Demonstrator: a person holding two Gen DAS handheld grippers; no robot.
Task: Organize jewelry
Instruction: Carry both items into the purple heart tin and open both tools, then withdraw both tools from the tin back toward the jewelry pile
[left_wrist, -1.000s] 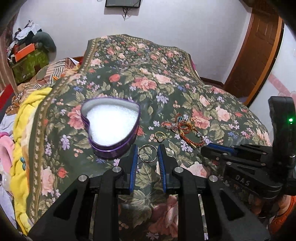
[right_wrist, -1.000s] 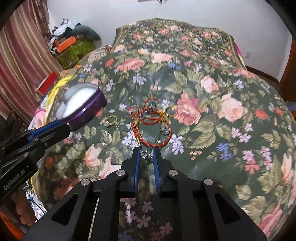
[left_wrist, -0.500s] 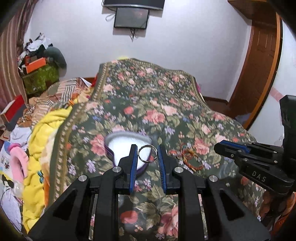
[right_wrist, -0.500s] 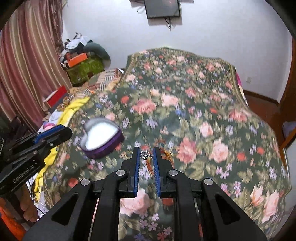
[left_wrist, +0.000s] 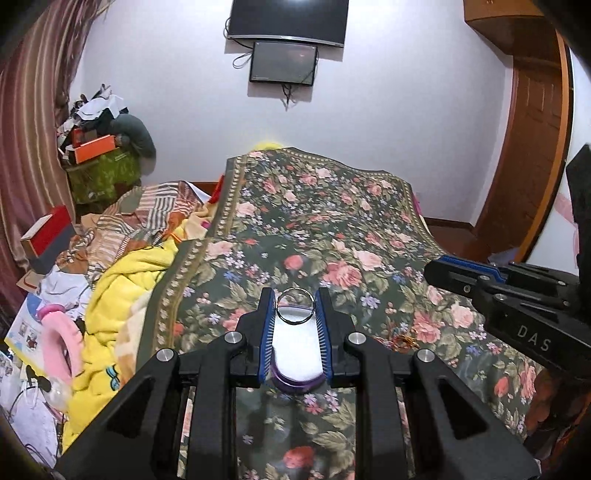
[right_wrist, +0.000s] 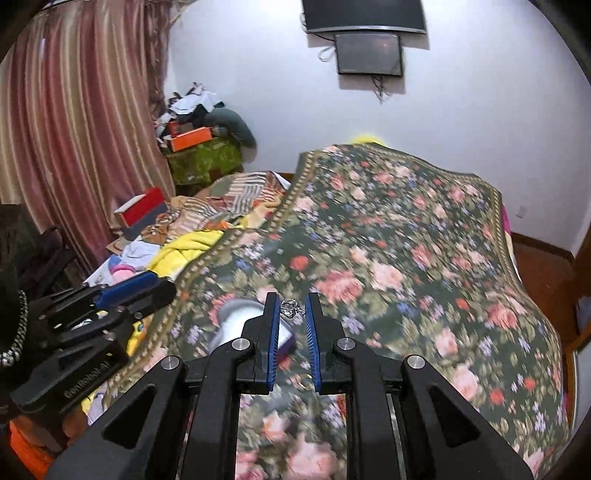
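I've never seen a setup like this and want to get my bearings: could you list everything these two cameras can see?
Metal ring: one, silver, pinched between left gripper's fingers.
Small charm: one, silver, between right gripper's fingers.
Heart-shaped box: one, purple, white lining, on bedspread.
Beaded jewelry: tangled, red-orange, on bedspread.
Floral bedspread: one, dark green, pink roses.
Yellow blanket: one, beside bedspread.
Screens: two, black, on wall.
Curtain: pink striped.
Door: brown wood.
Left gripper: black, blue pads.
Right gripper: black, blue pads.

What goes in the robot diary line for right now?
left gripper: holds ring | right gripper: holds charm | heart box: under left fingers
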